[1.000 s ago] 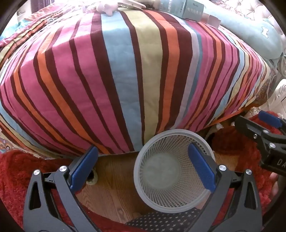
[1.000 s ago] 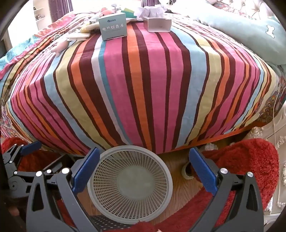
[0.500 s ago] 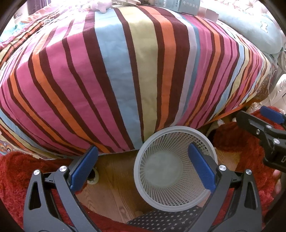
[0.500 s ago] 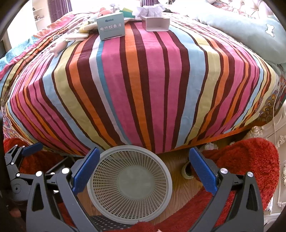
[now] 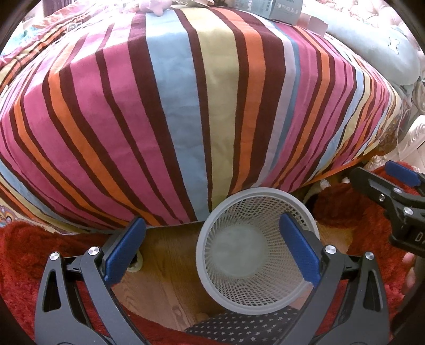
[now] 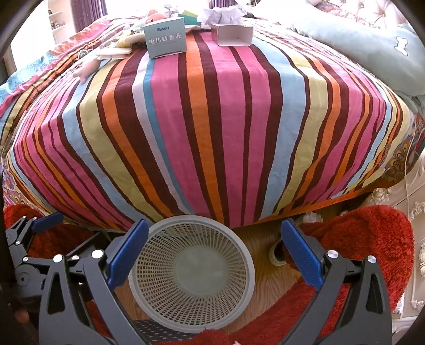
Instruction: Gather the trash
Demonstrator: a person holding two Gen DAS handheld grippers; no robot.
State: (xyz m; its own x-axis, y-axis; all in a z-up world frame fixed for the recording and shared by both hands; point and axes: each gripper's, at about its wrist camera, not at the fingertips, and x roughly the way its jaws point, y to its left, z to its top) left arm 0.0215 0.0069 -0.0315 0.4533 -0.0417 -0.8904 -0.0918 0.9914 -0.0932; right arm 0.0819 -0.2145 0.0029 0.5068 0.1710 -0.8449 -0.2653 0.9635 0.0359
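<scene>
A bed (image 6: 212, 119) under a striped blanket is filling both views. Beside its near edge, a grey mesh basket (image 6: 191, 276) is standing on the wooden floor (image 5: 164, 292). Trash is lying at the bed's far end: a teal box (image 6: 165, 37) and a white carton (image 6: 231, 34). The left gripper (image 5: 212, 252) and right gripper (image 6: 212, 252) are hovering above the basket, jaws apart, holding nothing.

One mesh wastebasket (image 6: 191, 273), two cardboard boxes (image 6: 165, 37), one bolster pillow (image 6: 372, 45), maybe one crumpled tissue (image 6: 223, 13).
</scene>
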